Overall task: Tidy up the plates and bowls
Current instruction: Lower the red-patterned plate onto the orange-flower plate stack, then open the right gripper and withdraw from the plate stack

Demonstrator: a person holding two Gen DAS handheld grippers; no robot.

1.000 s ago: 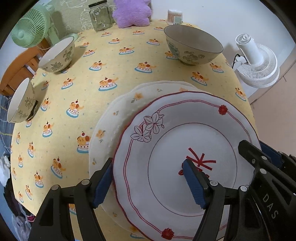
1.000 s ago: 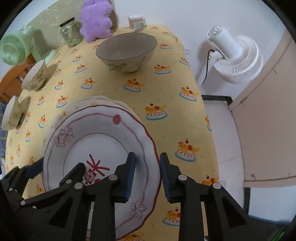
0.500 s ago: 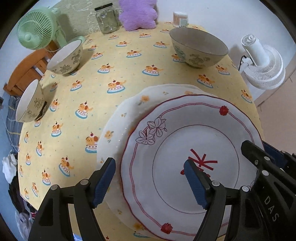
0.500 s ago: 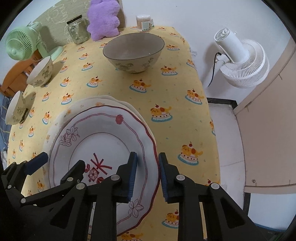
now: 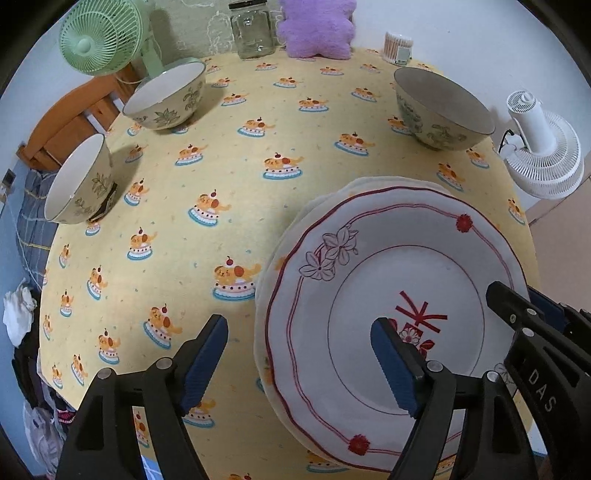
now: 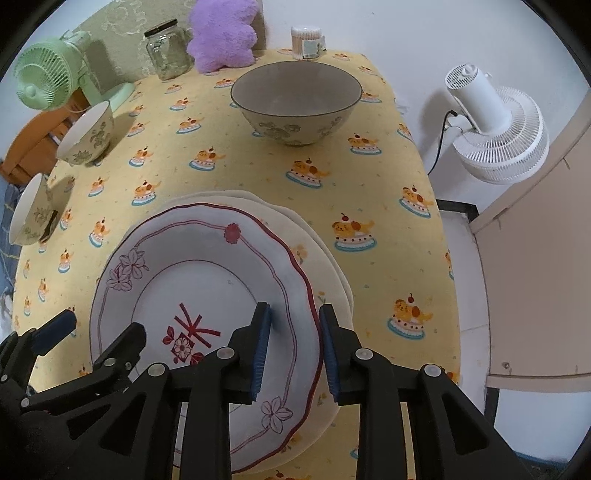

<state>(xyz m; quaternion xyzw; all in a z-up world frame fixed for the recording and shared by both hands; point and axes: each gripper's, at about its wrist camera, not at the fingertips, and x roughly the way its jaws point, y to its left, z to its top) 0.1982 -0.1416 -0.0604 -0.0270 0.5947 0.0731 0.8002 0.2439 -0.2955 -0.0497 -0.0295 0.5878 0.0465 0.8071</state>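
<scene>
A red-rimmed white plate lies over a cream plate on the yellow tablecloth. My right gripper is shut on the red-rimmed plate's right rim, one finger above and one below. My left gripper is open, straddling the plates' left edge without touching. A large grey-lined bowl stands at the back right. Two smaller floral bowls stand at the left, also in the right wrist view.
At the table's back are a glass jar, a purple plush and a cotton-swab tub. A green fan stands at the back left, a white fan on the floor right of the table. A wooden chair is at the left.
Both grippers have pulled back toward the near table edge. The left gripper has slid left off the plate's rim; the right stays clamped on the red-rimmed plate.
</scene>
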